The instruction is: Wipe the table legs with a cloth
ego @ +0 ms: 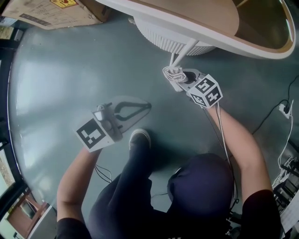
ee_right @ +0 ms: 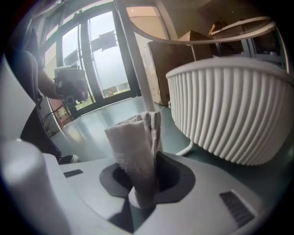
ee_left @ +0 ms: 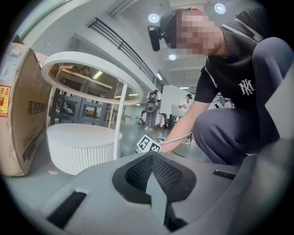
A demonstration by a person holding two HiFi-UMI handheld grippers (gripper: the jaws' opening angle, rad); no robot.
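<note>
- A glossy grey-green floor (ego: 56, 84) is seen across the whole head view
- A round white table (ego: 261, 49) with a raised rim and a wood-coloured top is seen at the upper edge, with a white ribbed drum (ego: 173, 42) set beneath it on the floor
- A person (ego: 140, 186) in dark clothes is seen crouched low, with one shoe (ego: 139, 137) planted between the two arms
- A cardboard box (ego: 46, 14) is stood at the upper left, just beside the drum in the left gripper view
- A thin white table leg (ego: 183, 50) is seen slanting down from the tabletop, past the drum, to the floor
- The right gripper (ego: 176, 77) is held low at the foot of that leg, and its jaws are clamped on a folded pale cloth (ee_right: 135, 142)
- The cloth is stood up out of the jaws, and the leg rises directly behind it in the right gripper view; whether the two are touching cannot be told
- The left gripper (ego: 147, 107) is held well apart from the table, above bare floor near the shoe; its jaws are pressed together with nothing between them
- Thin cables (ego: 275, 112) are trailed over the floor at the right edge
</note>
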